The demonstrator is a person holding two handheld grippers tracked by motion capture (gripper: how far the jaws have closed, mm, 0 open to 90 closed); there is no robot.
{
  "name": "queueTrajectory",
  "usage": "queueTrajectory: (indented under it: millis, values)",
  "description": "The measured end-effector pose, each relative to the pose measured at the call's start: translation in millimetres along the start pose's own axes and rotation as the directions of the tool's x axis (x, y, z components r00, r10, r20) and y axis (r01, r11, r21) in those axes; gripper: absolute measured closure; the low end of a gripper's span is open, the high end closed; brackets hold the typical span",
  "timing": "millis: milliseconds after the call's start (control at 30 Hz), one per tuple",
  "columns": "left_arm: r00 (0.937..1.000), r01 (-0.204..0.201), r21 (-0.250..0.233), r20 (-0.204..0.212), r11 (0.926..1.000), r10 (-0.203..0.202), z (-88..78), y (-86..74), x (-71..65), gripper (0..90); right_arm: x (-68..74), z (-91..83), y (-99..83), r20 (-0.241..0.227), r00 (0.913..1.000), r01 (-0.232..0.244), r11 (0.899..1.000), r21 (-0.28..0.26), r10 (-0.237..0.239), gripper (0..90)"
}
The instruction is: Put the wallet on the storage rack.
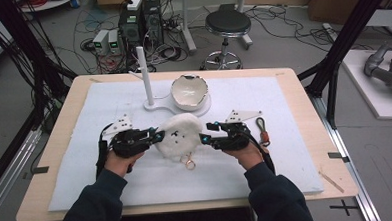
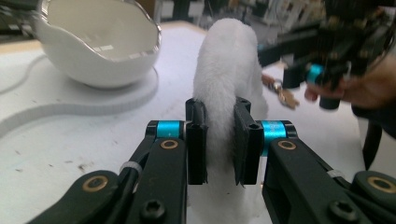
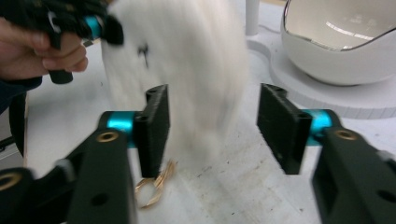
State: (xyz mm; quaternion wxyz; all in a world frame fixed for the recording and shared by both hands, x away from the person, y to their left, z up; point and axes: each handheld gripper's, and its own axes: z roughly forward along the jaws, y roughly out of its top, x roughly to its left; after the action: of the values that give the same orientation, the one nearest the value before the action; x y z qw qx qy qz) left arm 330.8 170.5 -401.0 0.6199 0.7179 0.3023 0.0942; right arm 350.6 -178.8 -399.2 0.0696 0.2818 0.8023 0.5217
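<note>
White plush (image 1: 177,136) is lying just in front of the bowl (image 1: 188,92). Left gripper (image 2: 219,140) is pinching its edge; right gripper (image 3: 212,126) is gaping wide beside it, holding nothing.

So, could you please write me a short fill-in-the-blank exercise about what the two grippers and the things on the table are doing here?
1. The left gripper is shut on the white ____ toy.
2. The jaws of the right gripper stand ____.
3. The gold ring hangs from the toy's ____ edge in the high view.
4. The white bowl stands beside an upright white ____.

Missing words: fluffy; open; lower; post
</note>
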Motion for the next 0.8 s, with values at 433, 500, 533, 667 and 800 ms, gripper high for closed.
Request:
queueTrajectory:
  millis: [433,500,533,667,800]
  values:
    - [0.9992,-0.003,0.074,0.040,0.9972,0.000,10.3,-6.7,-5.4,77.1,2.9,3.4,4.1,-0.009,0.9999,-0.008,1.000,-0.030,0.008,77.4]
    - [0.9995,0.008,0.096,0.030,0.9953,-0.011,12.8,-9.6,-4.8,76.9,4.8,3.0,6.7,0.013,0.9998,0.014,0.999,-0.036,-0.014,77.9]
    - [0.9996,0.014,0.108,0.023,0.9940,-0.016,13.2,-10.5,-3.9,76.8,5.7,3.0,8.1,0.019,0.9996,0.023,0.999,-0.039,-0.022,78.1]
    - [0.9997,0.019,0.125,-0.017,0.9919,-0.017,11.9,-11.6,-0.2,72.0,9.7,5.5,14.9,0.041,0.9966,0.073,0.997,-0.031,-0.072,78.5]
    - [0.9936,0.034,0.126,-0.111,0.9914,-0.020,1.5,-12.8,11.1,60.8,11.4,8.5,24.6,0.062,0.9920,0.111,0.993,-0.026,-0.109,78.6]
